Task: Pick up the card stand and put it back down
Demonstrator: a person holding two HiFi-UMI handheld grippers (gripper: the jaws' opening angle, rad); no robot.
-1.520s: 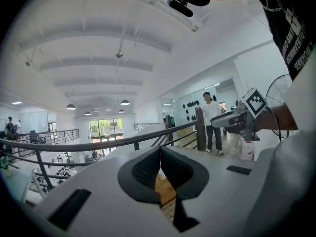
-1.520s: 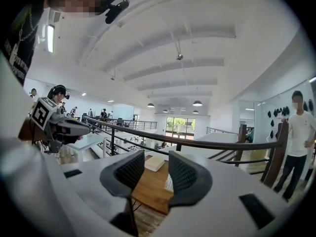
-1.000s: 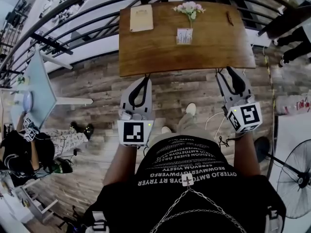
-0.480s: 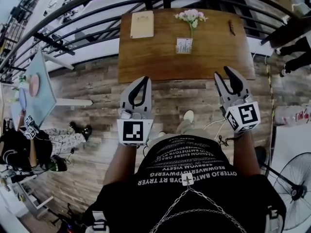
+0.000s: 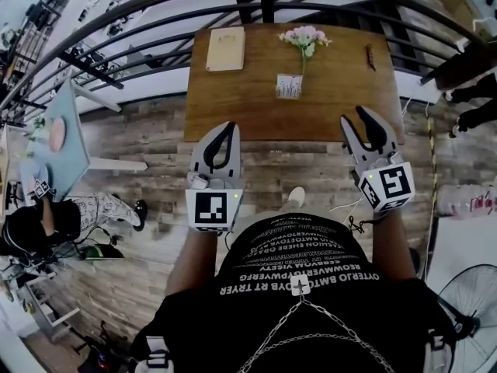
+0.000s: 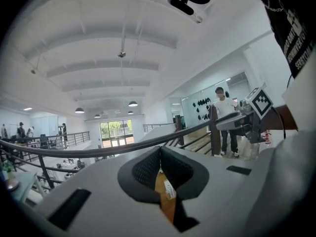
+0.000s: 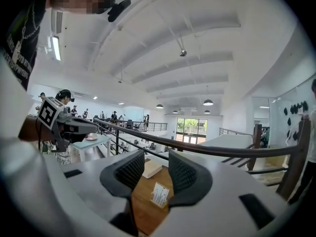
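The small white card stand point(image 5: 289, 85) stands upright in the middle of the brown wooden table point(image 5: 349, 92), just in front of a bunch of pink flowers point(image 5: 304, 37). Both grippers hang short of the table's near edge, well apart from the stand. My left gripper point(image 5: 230, 126) is shut with nothing in it; through its jaws I see the card stand point(image 6: 169, 189). My right gripper point(image 5: 355, 118) is open and empty, and the card stand point(image 7: 159, 194) shows in the gap between its fingers.
A tan book point(image 5: 226, 49) lies at the table's far left, and a small dark object point(image 5: 370, 57) at its far right. A dark metal railing point(image 5: 155, 14) runs behind the table. A pale blue table point(image 5: 66, 142) and a seated person point(image 5: 39, 224) are at left; a fan point(image 5: 470, 309) at lower right.
The table has come closer to me and both grippers now reach nearer its front edge. The jaws keep their states. The person at left has shifted.
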